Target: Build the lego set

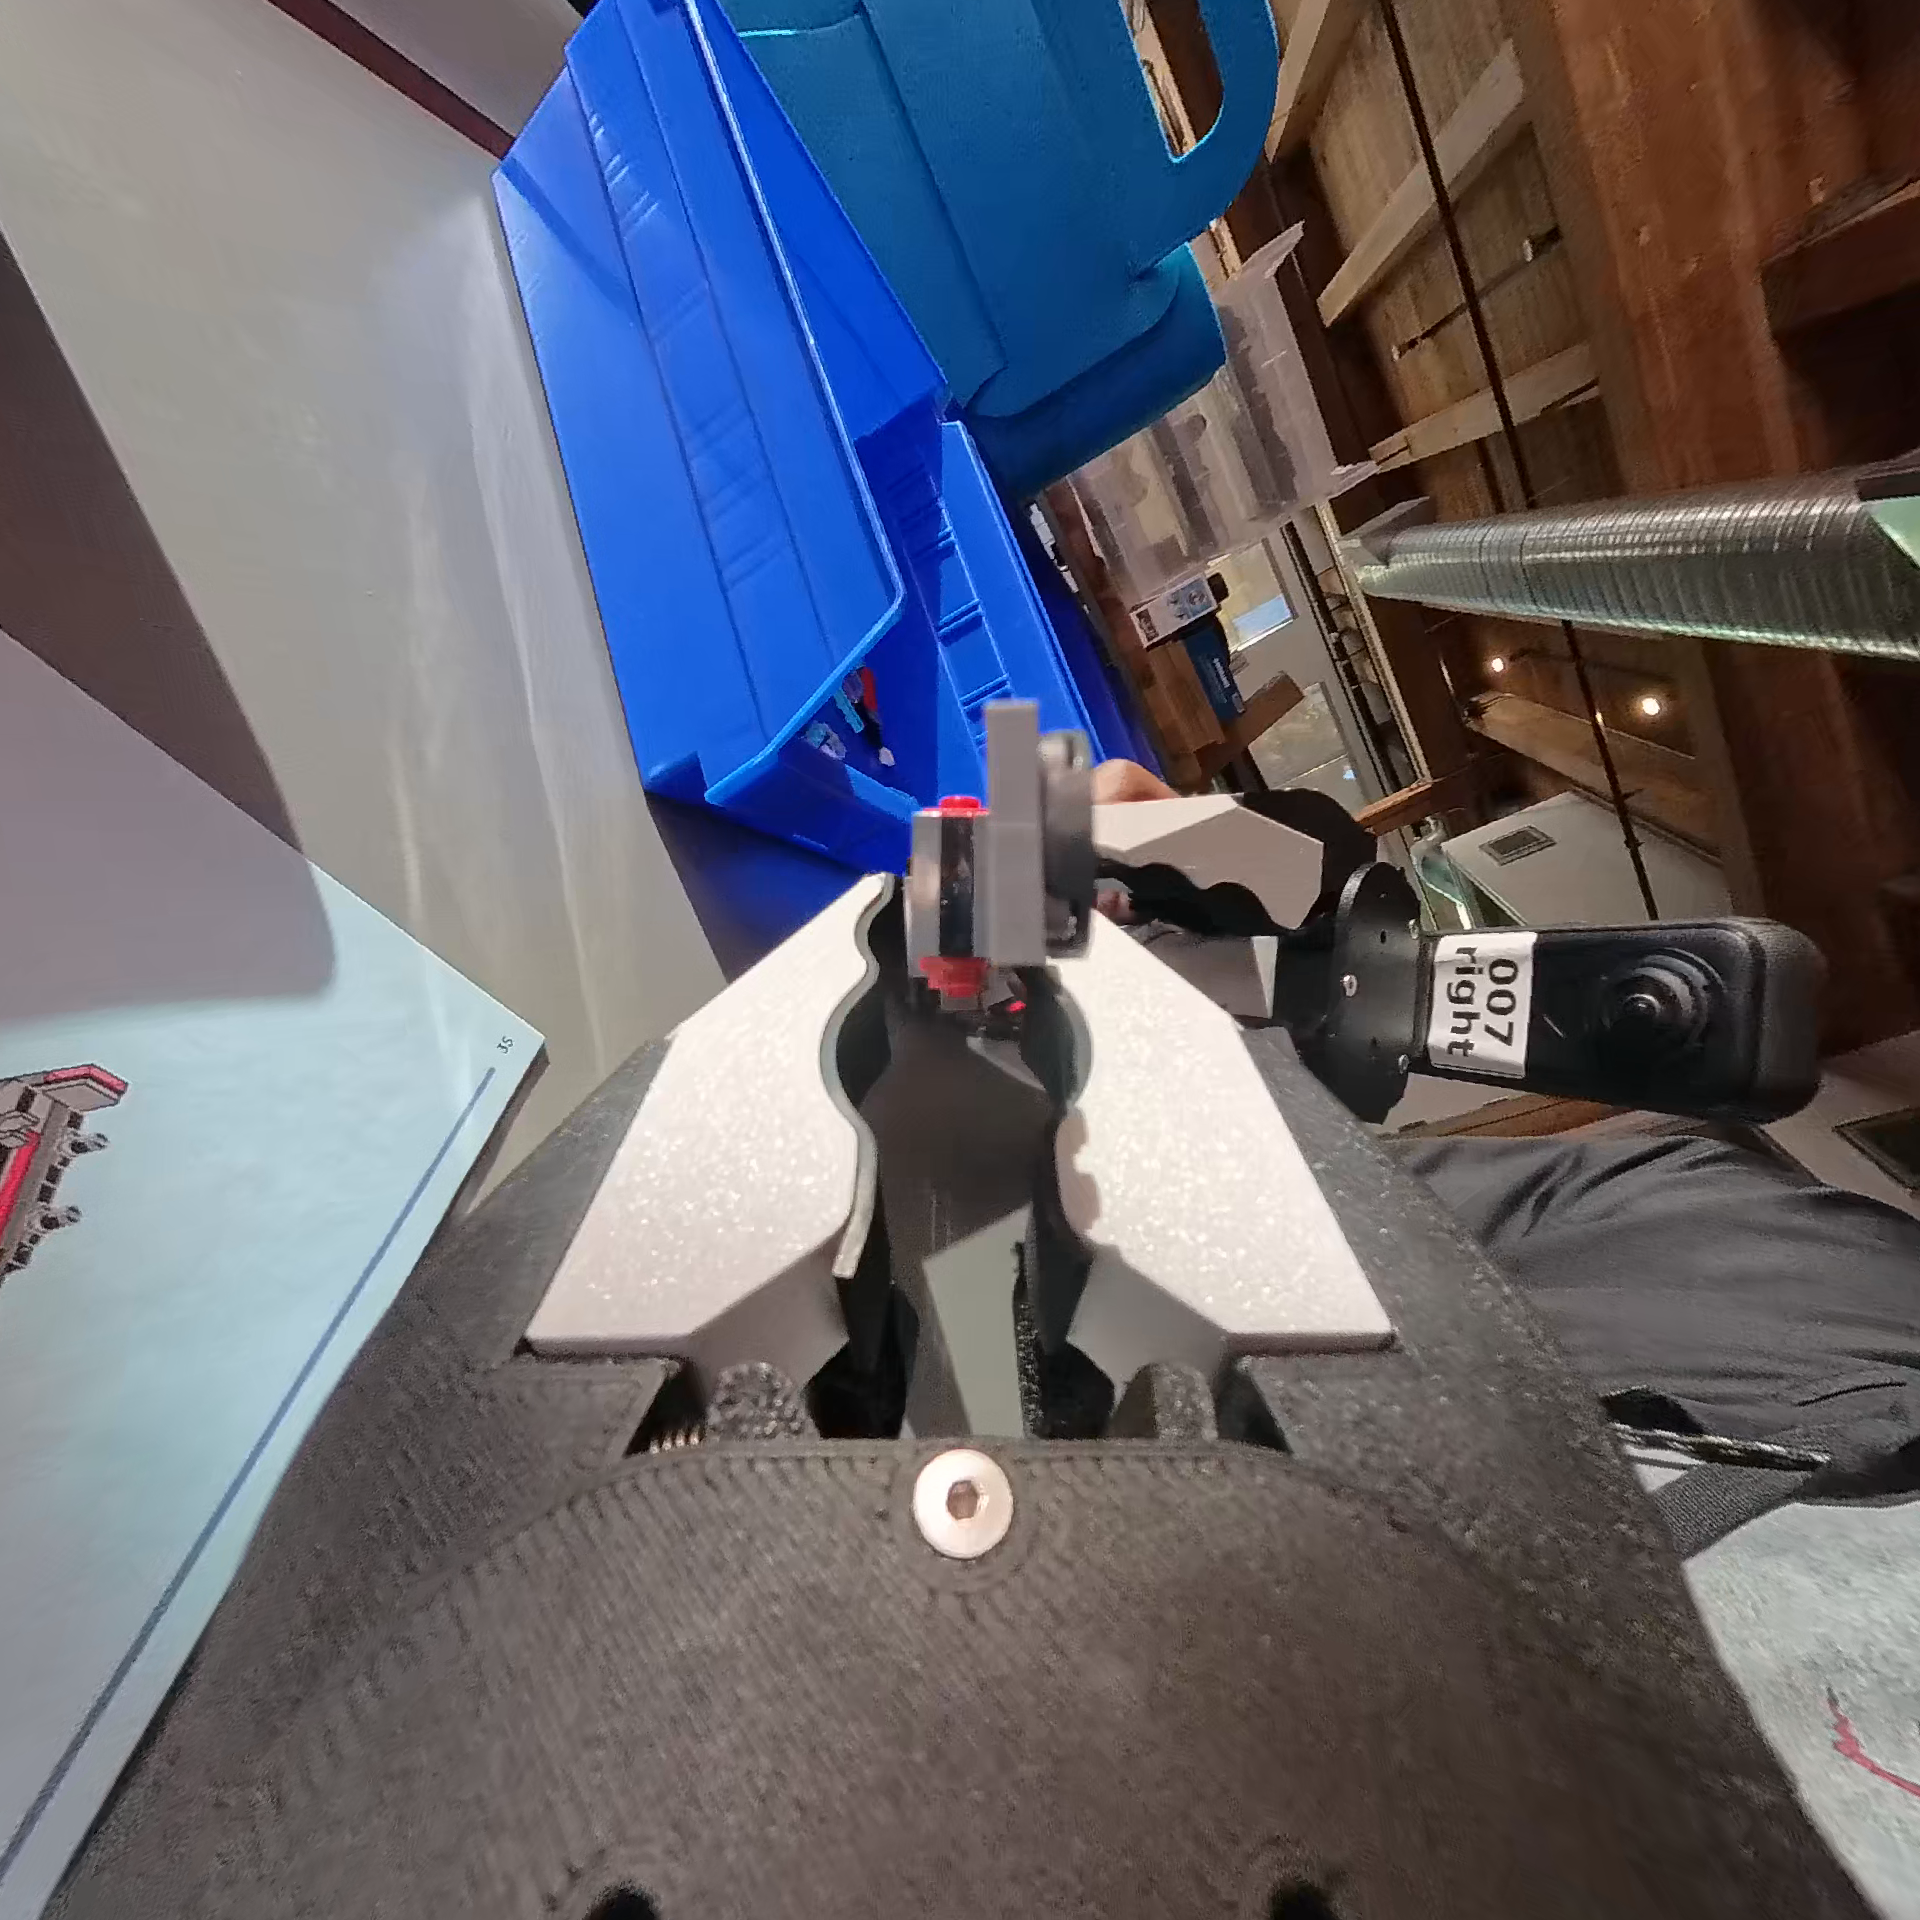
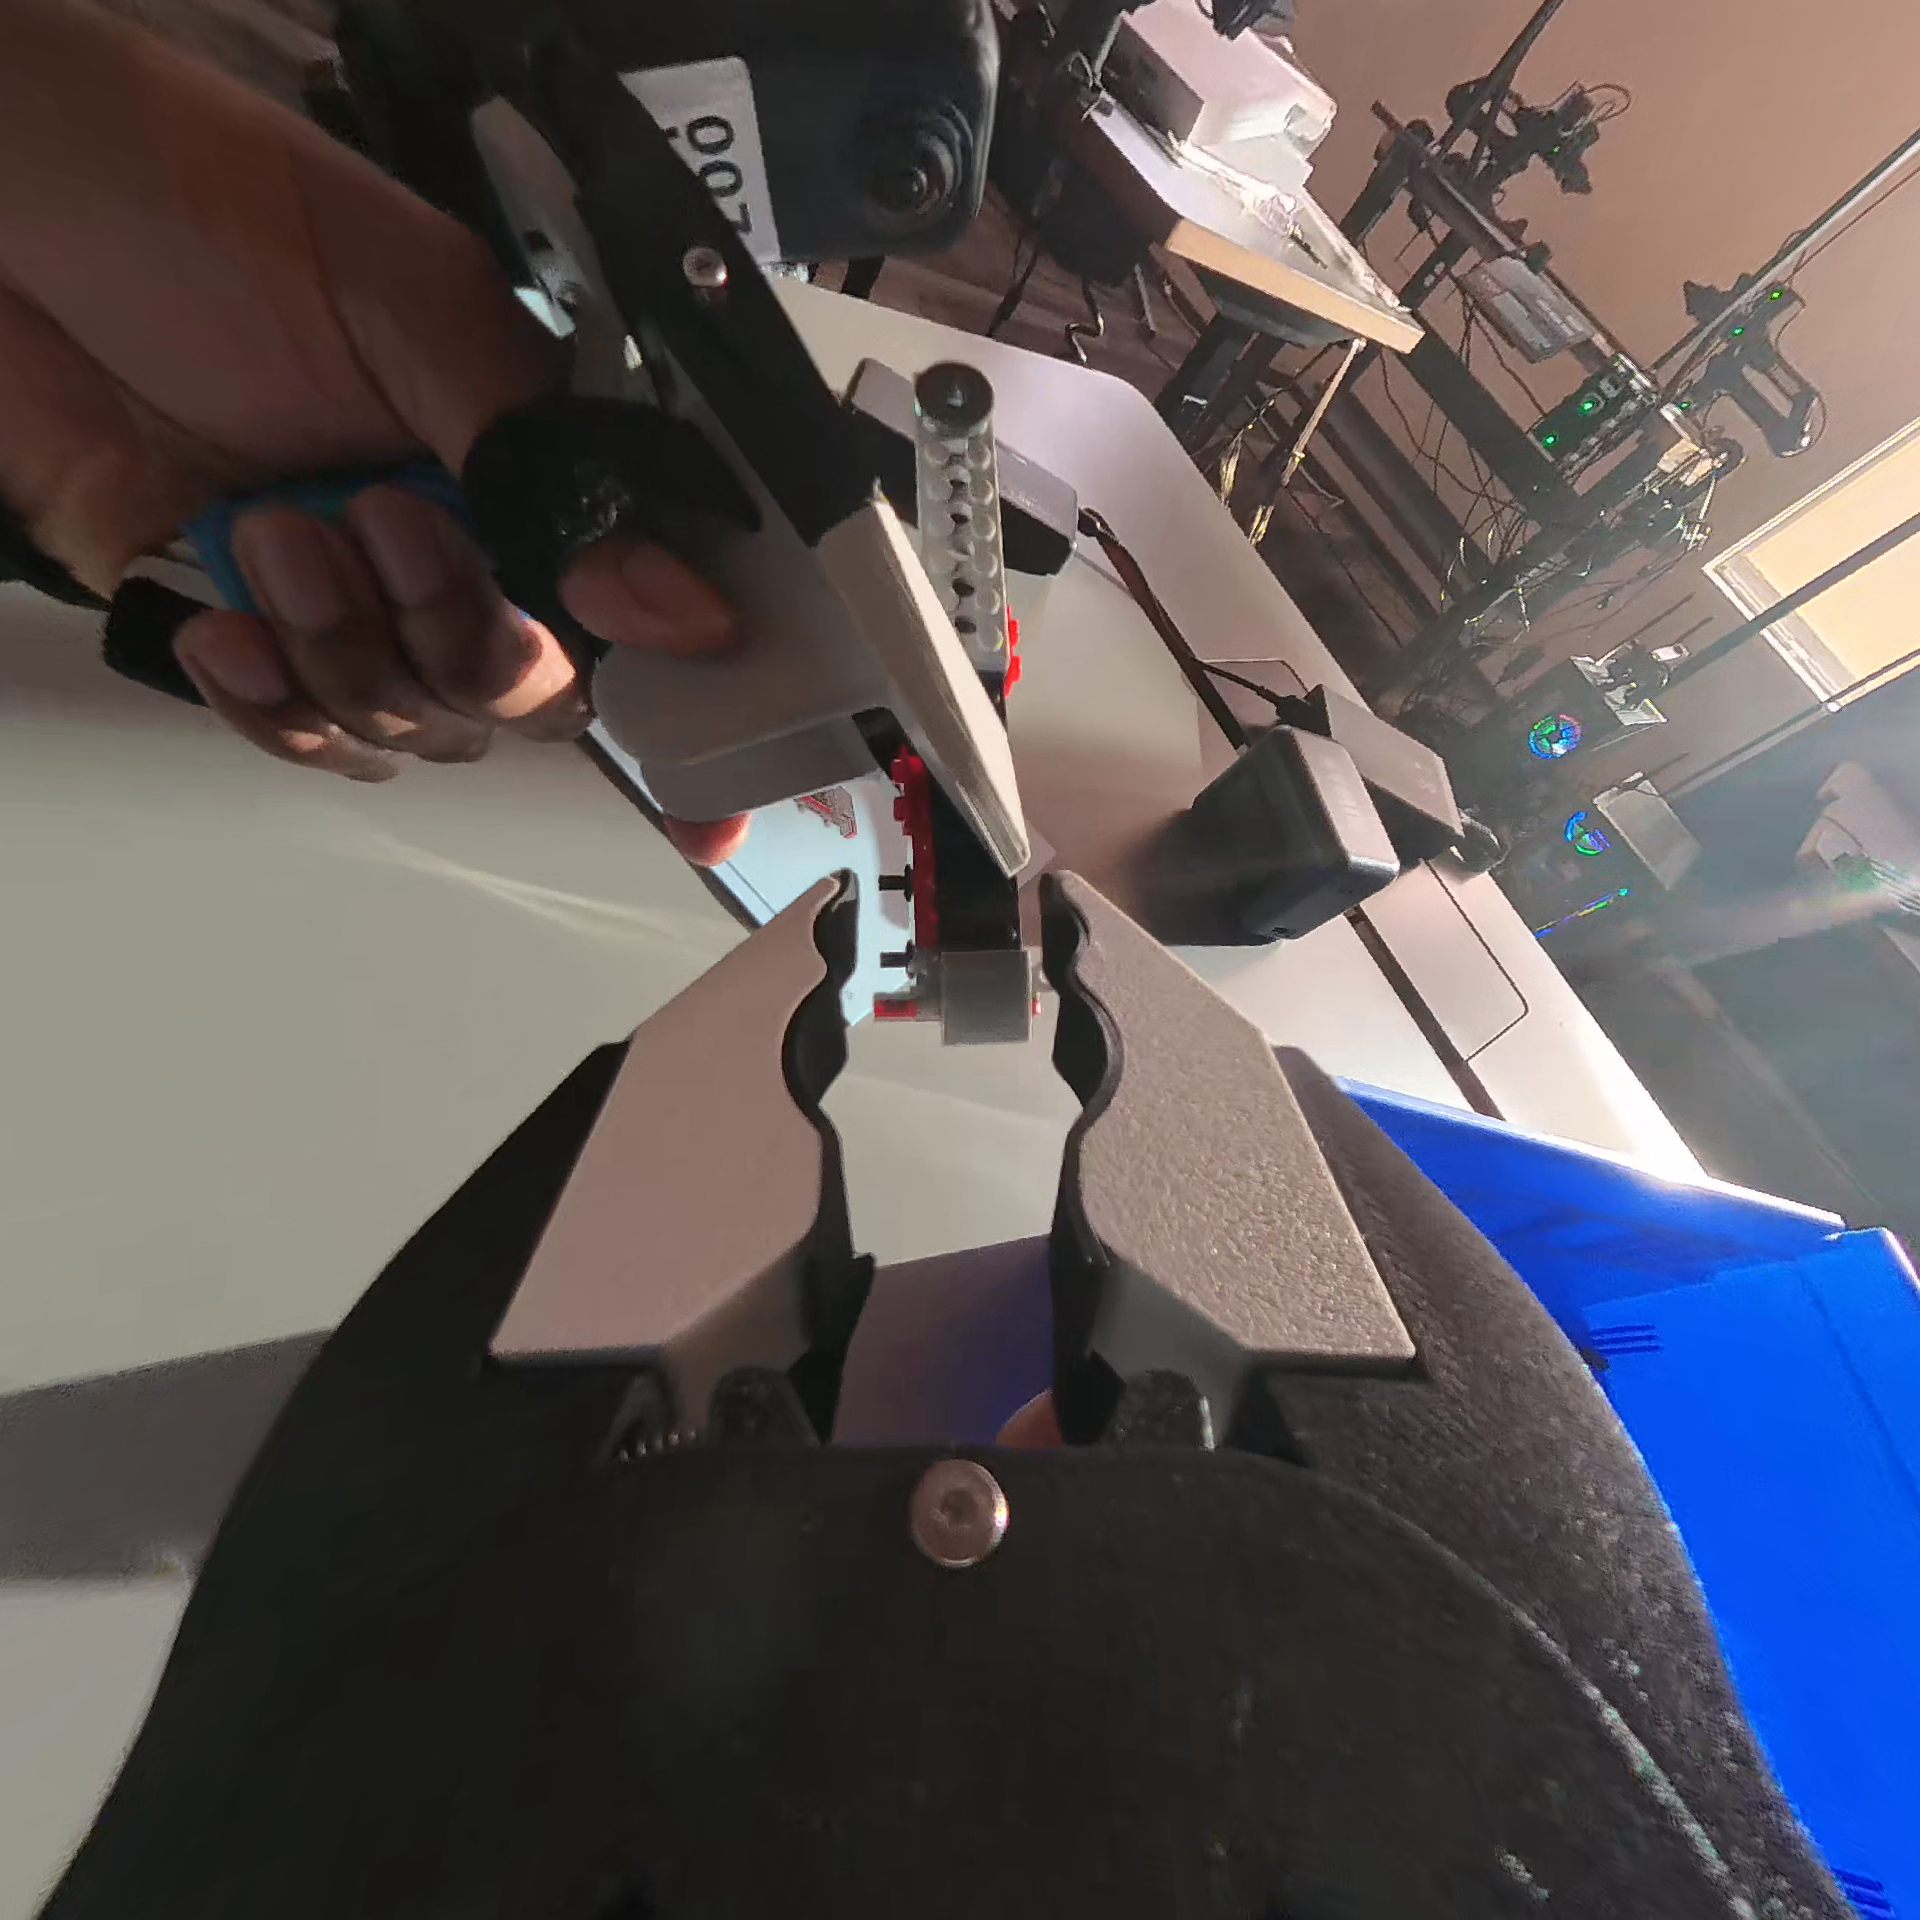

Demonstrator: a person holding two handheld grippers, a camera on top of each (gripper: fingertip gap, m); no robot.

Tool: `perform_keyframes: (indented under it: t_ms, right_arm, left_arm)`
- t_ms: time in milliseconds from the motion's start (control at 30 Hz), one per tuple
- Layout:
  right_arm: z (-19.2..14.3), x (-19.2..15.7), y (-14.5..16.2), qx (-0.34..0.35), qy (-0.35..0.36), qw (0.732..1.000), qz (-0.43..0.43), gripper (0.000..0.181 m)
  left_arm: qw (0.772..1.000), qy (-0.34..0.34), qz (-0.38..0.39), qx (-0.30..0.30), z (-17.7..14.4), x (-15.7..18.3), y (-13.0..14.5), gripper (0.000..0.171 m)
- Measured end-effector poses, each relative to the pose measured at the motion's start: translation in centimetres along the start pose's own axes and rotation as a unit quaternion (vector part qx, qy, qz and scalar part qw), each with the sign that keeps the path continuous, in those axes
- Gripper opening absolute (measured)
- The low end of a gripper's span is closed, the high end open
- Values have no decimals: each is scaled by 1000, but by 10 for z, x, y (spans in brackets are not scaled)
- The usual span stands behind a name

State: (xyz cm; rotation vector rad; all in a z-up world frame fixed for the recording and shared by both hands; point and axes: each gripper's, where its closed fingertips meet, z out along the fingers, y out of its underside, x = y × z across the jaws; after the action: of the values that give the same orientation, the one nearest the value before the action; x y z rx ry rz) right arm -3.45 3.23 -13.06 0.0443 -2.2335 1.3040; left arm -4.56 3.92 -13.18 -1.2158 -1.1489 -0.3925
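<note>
My left gripper [image 1: 982, 935] is shut on a partly built lego model [image 1: 987, 873] of grey, black and red pieces, held up off the table. In the right wrist view the model [image 2: 982, 997] sticks out of the left gripper [image 2: 914, 800], which a hand [image 2: 312, 499] holds. My right gripper [image 2: 945, 894] is open. Its fingertips [image 2: 1070, 935] straddle the model's grey end block, with a gap on the left side. The right gripper also shows in the left wrist view [image 1: 1143, 894], coming in from the right at the model's tip.
An open instruction booklet [image 1: 208, 1299] lies on the white table [image 2: 312, 987] under the grippers. Blue bins [image 1: 727, 468] with loose pieces stand at the table's far side, and one also shows in the right wrist view [image 2: 1662, 1403]. A black power adapter [image 2: 1288, 842] and a grey laptop [image 2: 1455, 987] lie beyond. Both grippers' tips are close together, under 4 cm apart.
</note>
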Motion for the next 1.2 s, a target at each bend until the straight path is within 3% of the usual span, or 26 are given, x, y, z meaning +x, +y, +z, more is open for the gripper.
perform_keyframes:
  t_ms: [367, 733, 933, 1200]
  right_arm:
    - [5, 1, 10, -19, 3, 1000, -11, 21]
    - [4, 2, 6, 5, -2, 1000, -8, 19]
    - [1, 11, 2, 24, -11, 997, 74, 20]
    - [-10, 20, -13, 84, -49, 974, 205, 19]
  left_arm:
    - [1000, 14, -20, -15, 4, 0, 7, 19]
    - [994, 68, -83, -4, 1, 9, 3, 30]
    - [986, 125, -109, 20, 1, 24, -7, 49]
    - [986, 167, -4, 5, -5, 45, -6, 51]
